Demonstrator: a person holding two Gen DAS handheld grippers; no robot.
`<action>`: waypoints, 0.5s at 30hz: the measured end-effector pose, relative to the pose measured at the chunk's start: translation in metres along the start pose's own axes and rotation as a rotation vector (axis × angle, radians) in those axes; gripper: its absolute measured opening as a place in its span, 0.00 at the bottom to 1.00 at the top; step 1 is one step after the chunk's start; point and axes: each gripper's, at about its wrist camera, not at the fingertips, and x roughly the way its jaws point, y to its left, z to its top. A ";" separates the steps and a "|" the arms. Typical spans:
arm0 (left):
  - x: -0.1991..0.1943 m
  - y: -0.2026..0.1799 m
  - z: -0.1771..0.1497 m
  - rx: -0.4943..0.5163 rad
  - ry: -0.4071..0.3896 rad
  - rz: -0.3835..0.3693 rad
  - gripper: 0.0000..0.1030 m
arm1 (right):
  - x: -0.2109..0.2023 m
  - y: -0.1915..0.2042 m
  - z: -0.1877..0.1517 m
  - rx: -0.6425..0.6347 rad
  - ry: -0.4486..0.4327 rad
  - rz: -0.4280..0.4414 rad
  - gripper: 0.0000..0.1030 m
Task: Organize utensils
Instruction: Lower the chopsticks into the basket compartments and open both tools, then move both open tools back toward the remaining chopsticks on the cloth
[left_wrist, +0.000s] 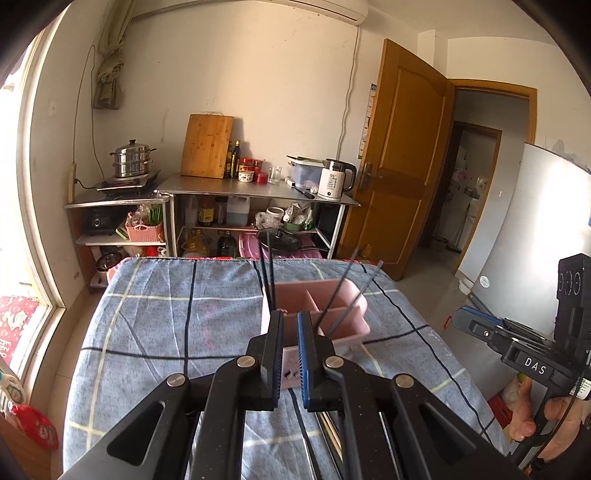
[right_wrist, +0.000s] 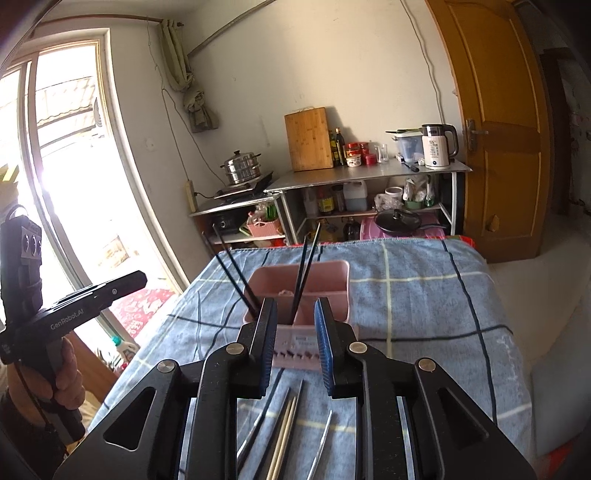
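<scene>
just ahead of both my grippers, a pink utensil holder (right_wrist: 301, 291) stands on the blue plaid cloth (right_wrist: 406, 295) covering the table. two pairs of dark chopsticks (right_wrist: 306, 266) lean upright in its compartments, one pair at its left end, the other nearer the middle. my left gripper (left_wrist: 290, 317) is closed down to a thin slit, nothing caught between its pads. my right gripper (right_wrist: 295, 314) stands partly open and empty, its blue-faced fingers framing the holder's near wall. on the cloth below the right gripper lie more utensils: pale wooden chopsticks (right_wrist: 286, 428), a dark pair beside them, and a metal piece (right_wrist: 323, 439) to their right.
</scene>
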 end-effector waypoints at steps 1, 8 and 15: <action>-0.003 -0.002 -0.006 0.000 0.002 -0.005 0.06 | -0.004 0.000 -0.006 0.002 0.001 0.000 0.21; -0.022 -0.022 -0.053 0.018 0.024 -0.020 0.06 | -0.025 -0.003 -0.044 0.029 0.029 0.000 0.21; -0.034 -0.030 -0.092 0.003 0.058 -0.039 0.06 | -0.040 -0.008 -0.075 0.054 0.049 -0.014 0.21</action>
